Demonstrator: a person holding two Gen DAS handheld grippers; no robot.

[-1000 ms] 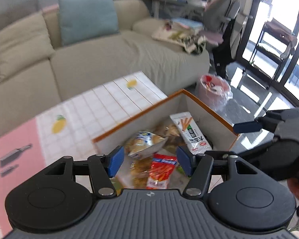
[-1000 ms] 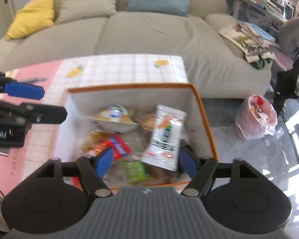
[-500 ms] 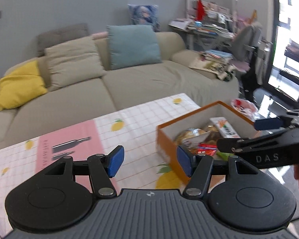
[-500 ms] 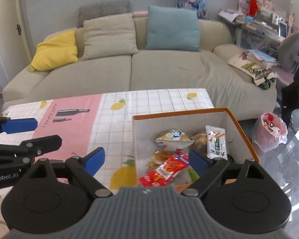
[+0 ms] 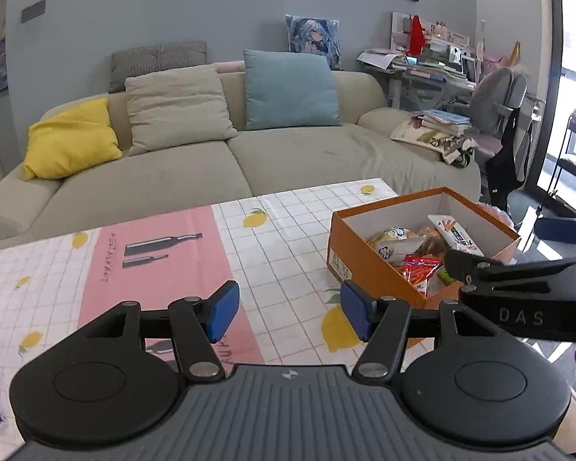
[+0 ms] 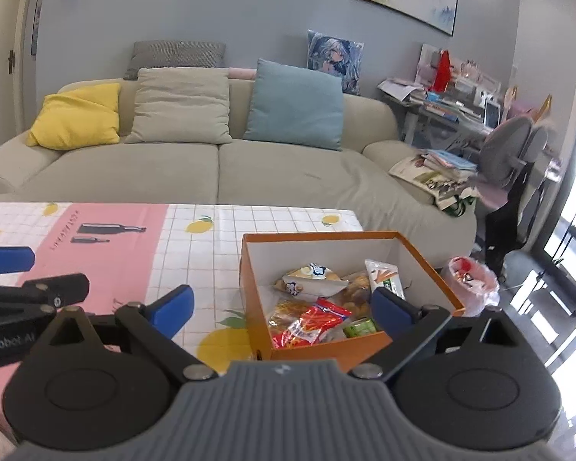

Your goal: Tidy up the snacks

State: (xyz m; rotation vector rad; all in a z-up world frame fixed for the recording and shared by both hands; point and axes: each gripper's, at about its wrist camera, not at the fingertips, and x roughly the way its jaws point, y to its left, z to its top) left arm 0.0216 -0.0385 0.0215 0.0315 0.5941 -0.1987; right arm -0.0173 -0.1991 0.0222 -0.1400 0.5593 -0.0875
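My right gripper (image 6: pixel 282 309) angles downward over the table (image 6: pixel 196 253), jaws opening wide with nothing gripped. My left gripper (image 5: pixel 288 313) sits half open and empty, tilted downward. The snacks (image 6: pixel 318 307) lie inside the orange box (image 6: pixel 307 351) at the table's right end.

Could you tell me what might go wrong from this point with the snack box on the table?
1. The box sits near the table's right end, so a nudge from the right gripper, whose empty jaws are opening, could push it off.
2. The snacks lie piled loosely; the tall white packet leaning on the wall may topple.
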